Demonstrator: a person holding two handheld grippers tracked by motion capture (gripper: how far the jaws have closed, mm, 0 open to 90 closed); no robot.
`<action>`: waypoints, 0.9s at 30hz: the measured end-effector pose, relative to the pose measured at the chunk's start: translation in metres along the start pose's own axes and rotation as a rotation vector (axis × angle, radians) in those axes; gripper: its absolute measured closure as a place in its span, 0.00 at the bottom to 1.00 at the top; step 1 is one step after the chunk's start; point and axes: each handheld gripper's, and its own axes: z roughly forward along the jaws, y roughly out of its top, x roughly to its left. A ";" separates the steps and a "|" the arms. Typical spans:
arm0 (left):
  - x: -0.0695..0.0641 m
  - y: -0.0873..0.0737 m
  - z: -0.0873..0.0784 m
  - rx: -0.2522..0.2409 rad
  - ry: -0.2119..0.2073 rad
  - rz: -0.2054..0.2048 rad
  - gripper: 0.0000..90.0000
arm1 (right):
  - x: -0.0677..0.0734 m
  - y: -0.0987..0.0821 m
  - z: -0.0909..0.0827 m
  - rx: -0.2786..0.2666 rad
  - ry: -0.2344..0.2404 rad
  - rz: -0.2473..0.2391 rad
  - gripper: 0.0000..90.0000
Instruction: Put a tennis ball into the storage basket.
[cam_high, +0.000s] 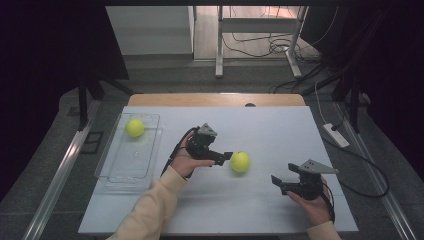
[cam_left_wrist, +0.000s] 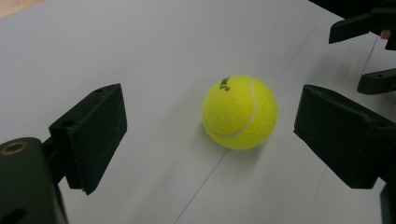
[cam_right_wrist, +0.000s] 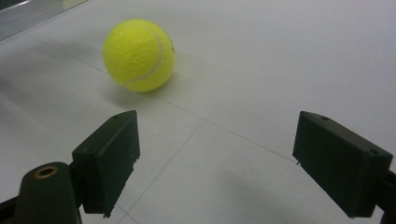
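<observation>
The left tongs (cam_high: 226, 156) stand released just left of the tennis ball (cam_high: 240, 162) at frame centre, lined up to straddle it, while the right tongs (cam_high: 276, 183), also released, wait at lower right of the bench (cam_high: 280, 125).

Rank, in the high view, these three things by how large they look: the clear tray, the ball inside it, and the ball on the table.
1. clear tray, by far the largest.
2. and 3. ball on the table and ball in the tray: they look nearly alike; the first seems slightly bigger but lies nearer the camera, so no ranking.
</observation>
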 end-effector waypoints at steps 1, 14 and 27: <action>-0.001 0.001 0.002 0.001 -0.002 0.002 0.12 | 0.000 0.000 0.000 0.000 0.000 -0.001 0.16; -0.006 0.003 0.018 0.040 -0.028 0.014 0.12 | 0.001 0.000 0.000 0.001 0.001 -0.002 0.16; -0.018 0.008 0.034 0.055 -0.052 0.040 0.11 | 0.000 0.000 -0.001 0.000 -0.003 -0.002 0.16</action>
